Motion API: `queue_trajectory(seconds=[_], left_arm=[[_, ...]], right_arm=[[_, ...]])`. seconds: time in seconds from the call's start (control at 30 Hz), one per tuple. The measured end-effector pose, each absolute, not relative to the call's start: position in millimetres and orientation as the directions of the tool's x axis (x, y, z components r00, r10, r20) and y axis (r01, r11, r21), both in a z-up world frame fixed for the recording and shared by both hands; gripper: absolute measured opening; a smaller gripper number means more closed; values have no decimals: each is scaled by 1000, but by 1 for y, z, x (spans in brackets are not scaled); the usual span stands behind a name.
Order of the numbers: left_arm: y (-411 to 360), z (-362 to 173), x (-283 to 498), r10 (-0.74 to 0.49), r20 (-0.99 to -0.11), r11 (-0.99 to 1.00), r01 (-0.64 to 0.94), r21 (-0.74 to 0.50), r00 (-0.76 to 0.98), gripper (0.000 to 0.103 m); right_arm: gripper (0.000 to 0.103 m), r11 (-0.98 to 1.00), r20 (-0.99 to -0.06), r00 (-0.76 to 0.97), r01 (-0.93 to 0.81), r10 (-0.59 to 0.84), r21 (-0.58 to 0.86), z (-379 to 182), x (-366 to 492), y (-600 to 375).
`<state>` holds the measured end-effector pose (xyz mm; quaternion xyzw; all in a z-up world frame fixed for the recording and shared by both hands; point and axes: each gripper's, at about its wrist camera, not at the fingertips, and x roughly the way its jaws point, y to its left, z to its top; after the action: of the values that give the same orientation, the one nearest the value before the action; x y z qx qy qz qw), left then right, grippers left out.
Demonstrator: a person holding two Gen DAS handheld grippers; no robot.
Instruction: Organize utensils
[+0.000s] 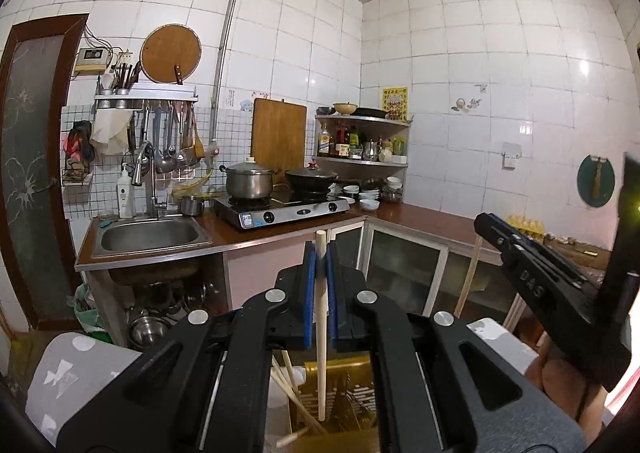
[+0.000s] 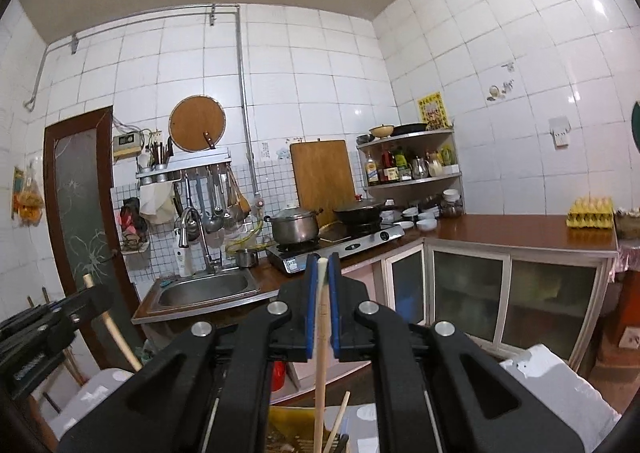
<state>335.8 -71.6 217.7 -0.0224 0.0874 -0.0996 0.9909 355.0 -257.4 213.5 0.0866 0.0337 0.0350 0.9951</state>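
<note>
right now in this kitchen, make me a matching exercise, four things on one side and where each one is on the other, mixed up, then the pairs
Things:
1. steel pot
2. round wooden board
3. egg tray
4. chopstick

Places:
A. hung on the tiled wall
B. on the stove
C. clamped in the left gripper
D. on the counter at the right

Pairs: 1-B, 2-A, 3-D, 4-C

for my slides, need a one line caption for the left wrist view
Left gripper shut on a pale chopstick above a yellow utensil holder, kitchen sink beyond.
</note>
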Motion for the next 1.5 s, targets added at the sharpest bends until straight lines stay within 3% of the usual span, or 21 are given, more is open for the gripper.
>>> queue_trajectory(seconds=[0.3, 0.53, 0.57, 0.6, 0.63, 0.67, 0.7, 0.83, 0.9, 1.0, 1.07, 1.27, 1.5], left_arm=[[-77, 141, 384, -185, -298, 983, 173, -69, 936, 4], [-61, 110, 388, -146, -380, 989, 126, -77, 913, 6], [-56, 111, 385, -146, -387, 989, 122, -85, 910, 11], [-51, 112, 380, -142, -391, 989, 116, -89, 909, 22], [-48, 114, 375, -135, -390, 990, 109, -88, 911, 29], [-45, 116, 370, -128, -386, 991, 103, -85, 914, 44], [-40, 119, 358, -114, -371, 993, 92, -78, 922, 54], [-26, 130, 315, -81, -349, 996, 66, -55, 934, 72], [-18, 134, 286, -67, -339, 998, 57, -40, 938, 85], [-8, 140, 249, -45, -321, 999, 42, -16, 946, 96], [-2, 142, 219, -42, -311, 999, 42, -8, 950, 98], [7, 137, 149, -31, -283, 999, 37, 16, 959, 98], [16, 105, 75, -20, -245, 1000, 20, 0, 969, 98]], right_arm=[[6, 978, -191, 976, -70, 108, 194, 152, 391, -262], [8, 980, -318, 942, -52, 112, 191, 107, 397, -259], [17, 981, -332, 937, -44, 106, 188, 104, 396, -259], [28, 981, -344, 933, -40, 104, 188, 100, 391, -259], [55, 982, -348, 932, -35, 100, 188, 99, 386, -260], [62, 982, -341, 936, -26, 90, 188, 99, 376, -261], [62, 982, -338, 937, -25, 88, 187, 98, 368, -262], [64, 982, -364, 927, -24, 93, 189, 99, 329, -264], [70, 982, -366, 926, -20, 89, 188, 102, 305, -264], [80, 985, -356, 931, -28, 87, 168, 108, 260, -262], [88, 988, -346, 934, -40, 90, 149, 111, 228, -258], [99, 991, -306, 946, -76, 106, 107, 120, 149, -241], [99, 991, -293, 951, -70, 100, 111, 100, 74, -231]])
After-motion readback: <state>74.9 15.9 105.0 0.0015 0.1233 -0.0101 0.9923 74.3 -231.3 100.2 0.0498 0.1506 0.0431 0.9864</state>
